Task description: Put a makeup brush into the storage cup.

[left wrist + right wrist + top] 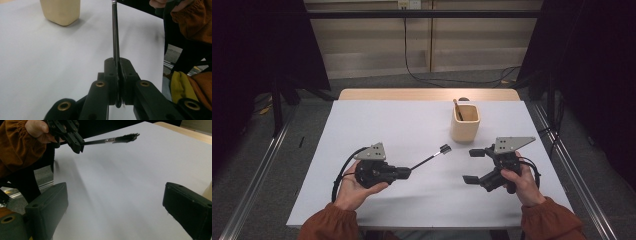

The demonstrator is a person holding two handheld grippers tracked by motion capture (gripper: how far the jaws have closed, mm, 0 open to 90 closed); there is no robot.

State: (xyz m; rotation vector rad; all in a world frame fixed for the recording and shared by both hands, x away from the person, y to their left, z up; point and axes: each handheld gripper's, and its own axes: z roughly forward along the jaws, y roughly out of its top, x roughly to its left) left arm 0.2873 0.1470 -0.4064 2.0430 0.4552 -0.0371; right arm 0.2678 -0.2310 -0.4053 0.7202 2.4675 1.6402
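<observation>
Left gripper (404, 173) pinches a thin black brush (430, 157) by the handle end, jaws pressed tight on it; brush juts up and right over the white table (387, 125), bristle head in the air short of the cup (465, 123); left gripper view shows the handle (115, 32) running straight up between the pads, its tip cut off by the top edge; right gripper view shows the brush (117, 139) from the side, dark ragged bristles, a silvery ferrule, handle end hidden inside the far jaws. Right gripper (473, 165) hangs spread wide, nothing between its jaws, just in front of the cup and well apart from the brush; in its own view both jaws are partly cut off by the frame edges. Cup is cream, squarish, standing upright toward the far right of the table; a brown stick-like thing (458, 109) leans inside, lower part hidden by the cup wall, too small to identify; left gripper view cuts the cup (61, 11) off at the top. Something dark peeks behind the cup's far rim, can't tell what; no readable writing, labels or brands anywhere; orange sleeves (329, 222) cropped at the bottom edge.
</observation>
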